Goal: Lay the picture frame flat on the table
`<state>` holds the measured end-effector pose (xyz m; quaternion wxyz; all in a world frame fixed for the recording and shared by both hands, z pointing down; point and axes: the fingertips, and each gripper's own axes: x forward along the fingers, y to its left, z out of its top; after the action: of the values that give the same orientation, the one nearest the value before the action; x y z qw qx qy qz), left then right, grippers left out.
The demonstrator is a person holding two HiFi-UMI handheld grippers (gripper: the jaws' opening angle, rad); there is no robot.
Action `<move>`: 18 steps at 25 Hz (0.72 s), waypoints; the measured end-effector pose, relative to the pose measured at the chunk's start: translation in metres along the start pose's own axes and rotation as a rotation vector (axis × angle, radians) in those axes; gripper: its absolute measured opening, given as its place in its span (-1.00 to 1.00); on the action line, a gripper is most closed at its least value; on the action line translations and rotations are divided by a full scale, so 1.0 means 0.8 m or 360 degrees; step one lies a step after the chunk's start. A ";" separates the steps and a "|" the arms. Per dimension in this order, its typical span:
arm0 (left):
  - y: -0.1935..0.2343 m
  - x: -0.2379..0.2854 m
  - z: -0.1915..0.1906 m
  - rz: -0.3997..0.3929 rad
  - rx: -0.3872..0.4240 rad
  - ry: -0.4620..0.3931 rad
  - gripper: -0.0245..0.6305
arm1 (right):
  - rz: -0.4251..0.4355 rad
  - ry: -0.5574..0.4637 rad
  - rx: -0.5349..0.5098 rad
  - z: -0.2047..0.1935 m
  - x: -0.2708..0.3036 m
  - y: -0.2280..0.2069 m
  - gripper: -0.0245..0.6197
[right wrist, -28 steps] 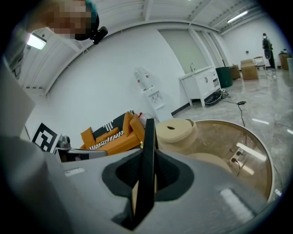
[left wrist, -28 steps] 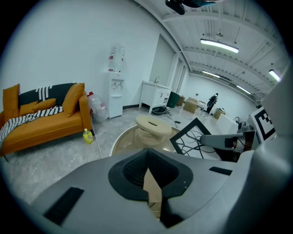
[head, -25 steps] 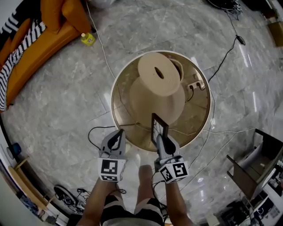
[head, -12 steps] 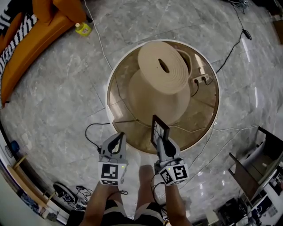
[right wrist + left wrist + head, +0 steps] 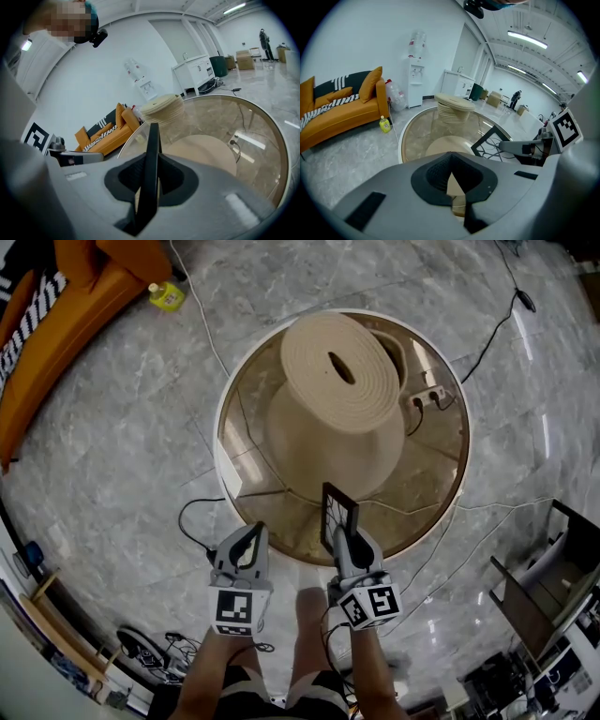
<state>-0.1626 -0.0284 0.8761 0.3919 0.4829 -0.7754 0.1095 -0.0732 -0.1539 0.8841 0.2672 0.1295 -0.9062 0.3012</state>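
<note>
One round glass tabletop [image 5: 441,474], beige ridged base showing thru it. Orange sofa [image 5: 56,334] at top left w/ striped throw. Black frame [image 5: 337,515] stands upright over the near rim, clamped low by the right hand-held gripper [image 5: 344,538]. Left hand-held gripper [image 5: 250,531] clenched, empty, beside the rim. Yellow bottle [image 5: 166,296] on floor by sofa; label unreadable.

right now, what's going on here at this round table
A person holds a gripper in each hand at a round glass table. The right gripper is shut on a black picture frame, holding it upright over the table's near side, not yet laid flat. The left gripper is shut and empty beside it.
</note>
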 end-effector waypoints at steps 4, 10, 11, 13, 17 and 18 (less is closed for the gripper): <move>-0.002 0.007 -0.005 -0.0005 0.0004 0.0014 -0.87 | -0.0015 0.0005 0.0018 -0.008 0.002 -0.009 -0.75; -0.008 0.010 -0.010 -0.0013 0.0004 0.0034 -0.87 | -0.0016 -0.0012 0.0038 -0.008 -0.001 -0.018 -0.74; -0.009 0.010 -0.010 -0.0015 -0.0001 0.0036 -0.87 | -0.0016 -0.0015 0.0041 -0.008 -0.001 -0.020 -0.74; -0.013 0.011 -0.010 -0.0018 -0.0001 0.0036 -0.87 | -0.0015 -0.0022 0.0040 -0.007 -0.002 -0.024 -0.74; -0.021 0.014 -0.011 -0.0032 0.0010 0.0049 -0.87 | 0.0000 -0.0036 0.0048 -0.006 -0.002 -0.033 -0.73; -0.023 0.015 -0.012 -0.0036 0.0010 0.0055 -0.87 | 0.0000 -0.0033 0.0052 -0.008 -0.002 -0.035 -0.73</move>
<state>-0.1453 -0.0400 0.8872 0.4050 0.4908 -0.7626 0.1158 -0.0580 -0.1722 0.9008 0.2556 0.1371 -0.9038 0.3147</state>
